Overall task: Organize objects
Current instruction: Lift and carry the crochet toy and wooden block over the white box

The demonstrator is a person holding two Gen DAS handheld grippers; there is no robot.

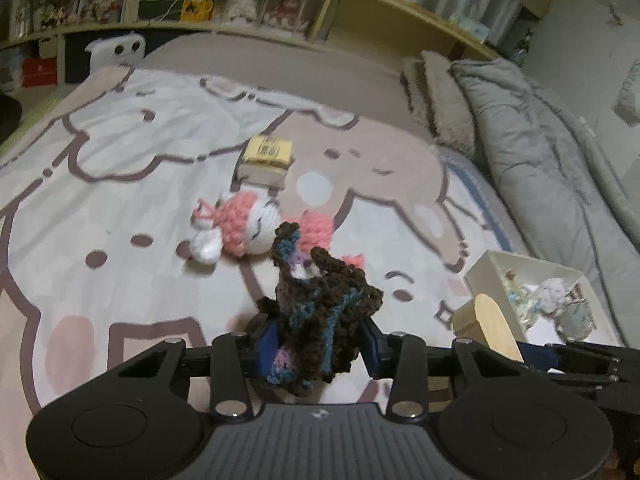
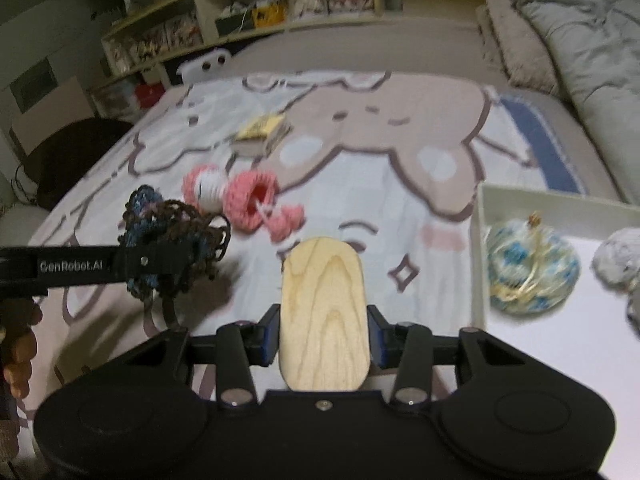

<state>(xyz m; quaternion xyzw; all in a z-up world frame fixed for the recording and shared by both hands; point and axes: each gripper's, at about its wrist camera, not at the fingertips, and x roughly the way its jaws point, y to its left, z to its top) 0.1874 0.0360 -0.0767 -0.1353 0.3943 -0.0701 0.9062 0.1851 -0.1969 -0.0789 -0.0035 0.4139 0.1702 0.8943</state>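
A: Right, item one?

B: Left tongs (image 1: pixel 316 344), closed on a brown crocheted piece (image 1: pixel 320 312) with blue and lilac patches. It stands up out of the pads, long axis roughly upright, its top leaning far and slightly left. It hangs above the bed blanket (image 1: pixel 120 200), clear of it.

A: Item two?

B: Right tongs (image 2: pixel 323 336), clamped on a wooden box (image 2: pixel 323 312) with a rounded oblong lid. Its long axis runs near to far, straight along the fingers, rounded end pointing far. It is held above the blanket, just left of the white tray (image 2: pixel 478 248).

A: Tray contents?

B: One blue-and-white crocheted round (image 2: pixel 532 276) with gold thread, and a grey fluffy item (image 2: pixel 618 260) at its right, cut by the picture's edge.

A: Loose stock on the blanket?

B: One pink-and-white crocheted doll (image 1: pixel 240 228), lying on its side, long axis left to right, head to the left. Beyond it, touching or nearly so, a small yellow-topped box (image 1: pixel 266 160), lying flat.

A: Surroundings?

B: Grey duvet (image 1: pixel 540 152) and pillow at the right; shelves (image 1: pixel 240 0) along the far wall. A person's hand (image 2: pixel 18 356) shows at the left edge in the right wrist view.
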